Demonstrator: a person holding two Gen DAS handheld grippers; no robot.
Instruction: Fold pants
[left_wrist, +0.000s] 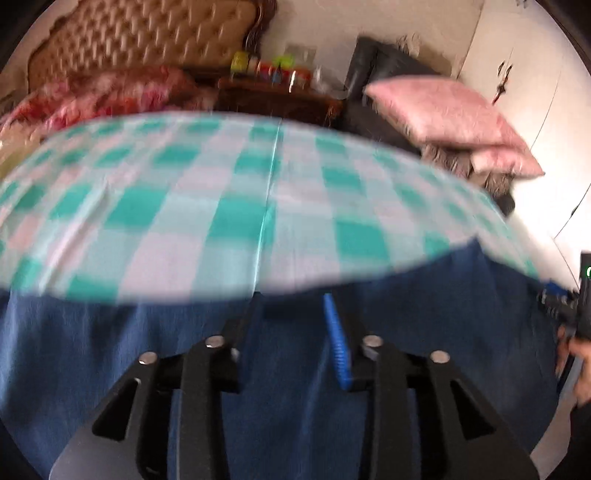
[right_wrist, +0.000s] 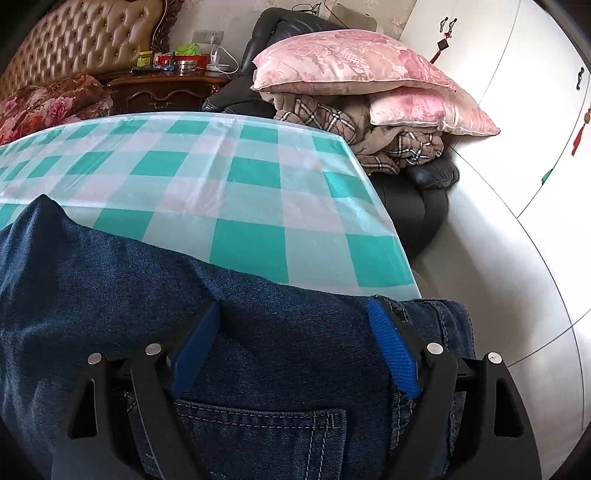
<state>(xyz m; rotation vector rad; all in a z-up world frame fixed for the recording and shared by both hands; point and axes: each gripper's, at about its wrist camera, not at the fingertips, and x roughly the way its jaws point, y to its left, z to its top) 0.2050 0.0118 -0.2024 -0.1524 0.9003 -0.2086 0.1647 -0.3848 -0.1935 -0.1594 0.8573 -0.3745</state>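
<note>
The pants (right_wrist: 258, 332), of dark blue denim, are seen spread over the near part of a bench (right_wrist: 229, 177) that is covered with a green-and-white checked cloth; their far edge lies across the cloth, and a stitched back pocket is shown close to the right wrist camera. The right tongs (right_wrist: 295, 314) are held low over the denim near the bench's right edge, the jaws standing wide apart with the fabric lying between and beneath the blue pads (right_wrist: 393, 350); no pinch on the cloth is shown. The left tongs (left_wrist: 291, 306) are seen in a blurred picture above the pants, their jaws partly apart, the tips reaching the far edge of the denim; whether fabric is pinched between them cannot be told. At the right rim of the left view, part of the other tool and a hand (left_wrist: 580, 365) are visible. Beyond the bench, a dark wooden nightstand (right_wrist: 166, 90) bearing small items is seen beside a tufted headboard (right_wrist: 85, 40), and pink pillows (right_wrist: 354, 62) are piled on plaid blankets on a dark chair.
</note>
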